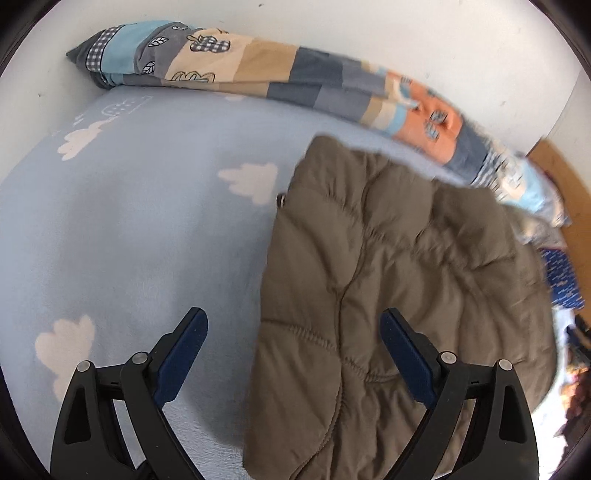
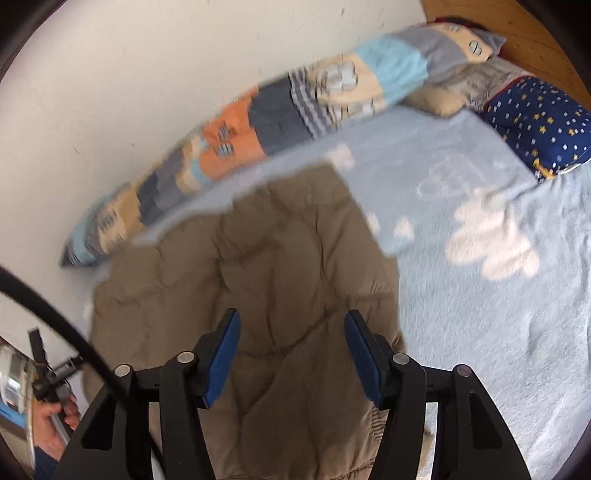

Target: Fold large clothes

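An olive-brown quilted puffer jacket (image 1: pixel 399 280) lies folded on a light blue cloud-print blanket (image 1: pixel 147 229). My left gripper (image 1: pixel 293 317) is open and empty, held above the jacket's left edge, with one finger over the blanket and one over the jacket. In the right wrist view the jacket (image 2: pixel 266 258) fills the middle. My right gripper (image 2: pixel 291 321) is open and empty, held above the jacket's near part. Both views are motion-blurred.
A long patchwork bolster (image 1: pixel 280 77) lies along the white wall (image 1: pixel 332 22) behind the jacket, also in the right wrist view (image 2: pixel 258 118). A navy star-print pillow (image 2: pixel 539 118) sits at the bed's far right. A black cable (image 2: pixel 62 325) crosses the lower left.
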`<action>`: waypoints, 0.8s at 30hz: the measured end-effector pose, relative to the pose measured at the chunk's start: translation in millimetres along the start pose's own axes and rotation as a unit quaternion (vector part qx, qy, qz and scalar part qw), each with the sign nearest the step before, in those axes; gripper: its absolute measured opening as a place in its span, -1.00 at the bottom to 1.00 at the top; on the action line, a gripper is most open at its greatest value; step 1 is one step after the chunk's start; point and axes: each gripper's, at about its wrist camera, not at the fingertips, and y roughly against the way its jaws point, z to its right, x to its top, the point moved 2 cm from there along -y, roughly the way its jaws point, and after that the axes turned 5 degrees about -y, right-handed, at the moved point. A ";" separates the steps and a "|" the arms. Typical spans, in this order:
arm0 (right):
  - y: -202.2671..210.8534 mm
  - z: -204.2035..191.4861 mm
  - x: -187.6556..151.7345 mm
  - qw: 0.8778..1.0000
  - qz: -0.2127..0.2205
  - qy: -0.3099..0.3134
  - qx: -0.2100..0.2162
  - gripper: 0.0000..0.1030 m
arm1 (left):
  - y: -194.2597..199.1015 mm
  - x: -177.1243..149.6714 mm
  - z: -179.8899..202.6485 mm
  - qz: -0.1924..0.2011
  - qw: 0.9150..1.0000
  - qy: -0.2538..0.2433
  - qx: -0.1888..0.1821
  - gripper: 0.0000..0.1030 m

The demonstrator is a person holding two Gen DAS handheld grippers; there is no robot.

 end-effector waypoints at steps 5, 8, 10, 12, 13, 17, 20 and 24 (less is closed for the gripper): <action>15.0 20.6 8.7 1.000 0.009 -0.009 -0.008 0.70 | -7.9 -2.0 -27.1 -0.033 0.999 0.025 -0.029 0.83; 9.8 43.1 6.8 0.999 -0.020 -0.035 -0.003 0.70 | -19.8 -10.1 -40.2 -0.063 0.995 0.043 -0.059 0.83; 4.2 56.5 3.3 0.997 -0.045 -0.056 0.013 0.72 | -21.4 -12.3 -46.5 -0.065 0.992 0.063 -0.083 0.83; -3.2 72.0 -1.5 0.994 -0.071 -0.079 0.034 0.72 | -21.2 -12.1 -50.0 -0.066 0.991 0.073 -0.091 0.83; -7.9 80.2 -4.1 0.991 -0.083 -0.094 0.044 0.72 | -21.7 -11.3 -51.3 -0.065 0.991 0.071 -0.095 0.83; -25.3 106.2 -14.2 0.981 -0.117 -0.136 0.079 0.77 | -37.1 -13.3 -55.1 -0.092 0.979 0.091 -0.158 0.83; -45.2 115.9 -23.7 0.967 -0.142 -0.166 0.130 0.83 | -46.5 -14.9 -60.6 -0.101 0.969 0.106 -0.197 0.83; -64.4 111.7 -27.0 0.963 -0.159 -0.152 0.157 1.00 | -62.3 -18.5 -66.5 -0.127 0.952 0.117 -0.251 0.83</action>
